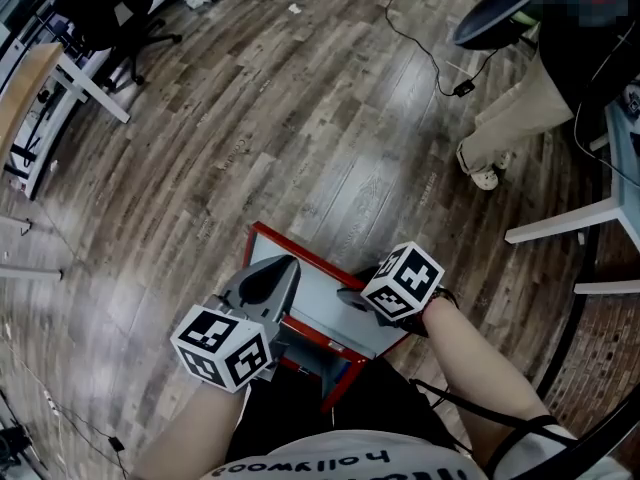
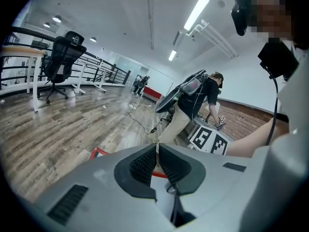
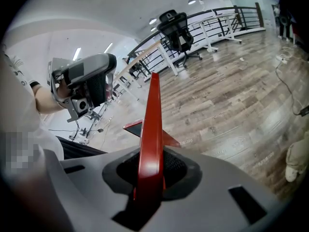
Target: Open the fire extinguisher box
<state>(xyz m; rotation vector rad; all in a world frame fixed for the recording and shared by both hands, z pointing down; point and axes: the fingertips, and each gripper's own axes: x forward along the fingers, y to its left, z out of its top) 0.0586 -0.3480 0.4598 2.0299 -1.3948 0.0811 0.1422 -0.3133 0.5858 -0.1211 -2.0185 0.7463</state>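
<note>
R gripper [image 3: 150,172]: jaws clamped on red edge [image 3: 153,115] of fire extinguisher box [image 1: 318,303], edge upright betw. the 2 pads. L gripper [image 2: 157,166]: jaws closed together, nothing betw. them, held over box's left side. Box sits close in front of person, wood floor [image 1: 300,118] beyond

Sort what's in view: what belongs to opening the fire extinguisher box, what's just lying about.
Job:
- red-framed fire extinguisher box with grey panel
- right gripper, clamped on its red edge
- left gripper, shut and empty

Lying about:
- black office chair
- black cable on wooden floor
- white desk legs
</note>
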